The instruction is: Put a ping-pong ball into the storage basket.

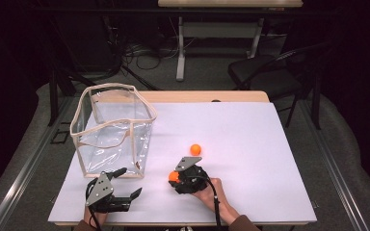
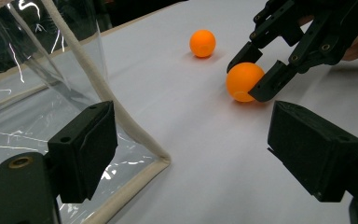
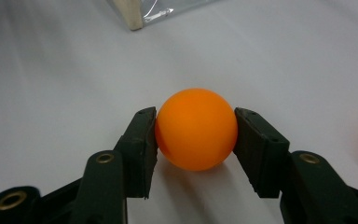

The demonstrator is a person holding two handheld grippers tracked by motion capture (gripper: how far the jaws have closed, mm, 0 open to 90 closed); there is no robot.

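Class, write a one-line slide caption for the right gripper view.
Right gripper clamps an orange ball between its black jaws on the white table, near a corner of the clear bag.

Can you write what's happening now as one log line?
right hand-held gripper: shut on orange ball | left hand-held gripper: open | second ball: loose

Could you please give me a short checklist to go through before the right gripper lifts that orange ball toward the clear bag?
1. Right gripper pads press both sides of the held ball: ok.
2. Ball sits centred between the jaws: ok.
3. Clear bag stands upright with its mouth open: ok.
4. Left gripper is open, apart from the bag's near corner: ok.
5. Second ball lies apart from the gripper: ok.
6. Grip firm enough to lift: cannot tell.
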